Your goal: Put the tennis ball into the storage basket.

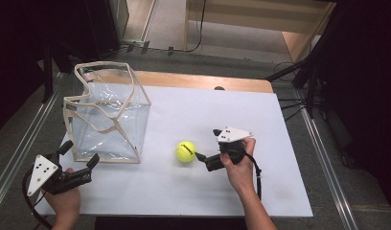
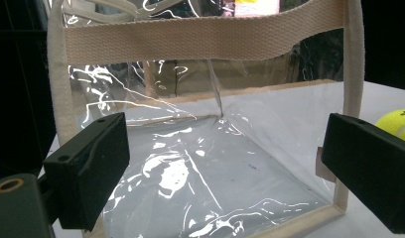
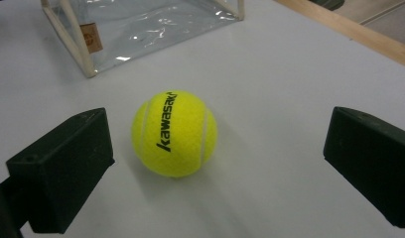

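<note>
On white board [image 1: 193,187] | tennis ball [image 1: 185,151] | lettering toward right gripper [image 1: 205,146]

bright overhead light, dark surroundings; glare streaks the clear bag [image 2: 190,163]; close jaws look perhaps slightly soft.

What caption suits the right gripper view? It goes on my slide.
Open right gripper lined up on a yellow Kawasaki tennis ball, clear bag behind.

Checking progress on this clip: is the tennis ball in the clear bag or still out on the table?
Out. The tennis ball rests on the white table, apart from the clear bag, before the right gripper, whose jaws are open.
</note>
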A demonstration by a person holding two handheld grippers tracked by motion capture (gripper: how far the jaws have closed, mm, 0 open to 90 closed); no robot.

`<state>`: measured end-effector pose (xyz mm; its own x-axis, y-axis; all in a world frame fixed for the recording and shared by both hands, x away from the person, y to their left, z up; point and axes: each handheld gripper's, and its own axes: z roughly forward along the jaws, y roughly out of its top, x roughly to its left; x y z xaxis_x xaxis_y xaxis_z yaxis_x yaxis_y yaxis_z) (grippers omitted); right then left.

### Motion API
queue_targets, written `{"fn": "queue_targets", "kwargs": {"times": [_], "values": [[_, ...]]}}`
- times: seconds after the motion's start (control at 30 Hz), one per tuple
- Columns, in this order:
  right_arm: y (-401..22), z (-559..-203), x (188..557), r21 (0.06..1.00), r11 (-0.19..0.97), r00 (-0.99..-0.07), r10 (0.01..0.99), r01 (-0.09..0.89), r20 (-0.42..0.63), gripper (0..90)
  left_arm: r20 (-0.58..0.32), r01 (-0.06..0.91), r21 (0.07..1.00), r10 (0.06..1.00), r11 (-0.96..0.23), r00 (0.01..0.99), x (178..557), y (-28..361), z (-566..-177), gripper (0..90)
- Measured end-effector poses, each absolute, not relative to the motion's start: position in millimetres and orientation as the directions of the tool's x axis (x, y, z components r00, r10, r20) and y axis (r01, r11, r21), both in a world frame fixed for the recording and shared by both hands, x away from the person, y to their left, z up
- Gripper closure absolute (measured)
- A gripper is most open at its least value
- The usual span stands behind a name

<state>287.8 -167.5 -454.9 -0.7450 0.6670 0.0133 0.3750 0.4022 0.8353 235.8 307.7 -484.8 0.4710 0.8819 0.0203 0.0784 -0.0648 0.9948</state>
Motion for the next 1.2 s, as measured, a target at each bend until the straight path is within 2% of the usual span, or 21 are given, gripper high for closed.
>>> {"fn": "queue_targets", "kwargs": {"times": [0.53, 0.83, 0.9, 1.1, 1.17, 1.2], "values": [[-125.5, -475.4, 306.8, 0.740, 0.522, -0.797, 0.604, 0.423, 0.030, 0.0, 0.021, 0.078, 0.995, 0.880, -0.066, 0.474, 236.0, 307.7, -484.7, 5.4], [-111.0, -481.1, 311.4, 0.687, 0.571, -0.799, 0.601, 0.449, 0.023, 1.2, 0.018, 0.080, 0.995, 0.881, -0.063, 0.473, 236.1, 307.9, -484.7, 5.4], [-108.6, -481.7, 312.6, 0.673, 0.581, -0.792, 0.610, 0.457, 0.011, 5.5, 0.018, 0.079, 0.995, 0.880, -0.062, 0.474, 236.0, 308.0, -484.7, 5.4], [-101.5, -486.7, 315.6, 0.645, 0.602, -0.796, 0.606, 0.471, 0.016, 5.9, 0.018, 0.077, 0.995, 0.881, -0.062, 0.473, 235.9, 307.8, -484.8, 5.3], [-99.2, -488.1, 316.2, 0.639, 0.607, -0.792, 0.610, 0.473, 0.007, 11.9, 0.018, 0.077, 0.995, 0.881, -0.062, 0.474, 235.9, 307.7, -484.8, 5.4], [-98.6, -488.6, 316.9, 0.637, 0.606, -0.790, 0.613, 0.476, 0.008, 11.9, 0.019, 0.077, 0.995, 0.880, -0.063, 0.474, 235.9, 307.7, -484.8, 5.4]]}}
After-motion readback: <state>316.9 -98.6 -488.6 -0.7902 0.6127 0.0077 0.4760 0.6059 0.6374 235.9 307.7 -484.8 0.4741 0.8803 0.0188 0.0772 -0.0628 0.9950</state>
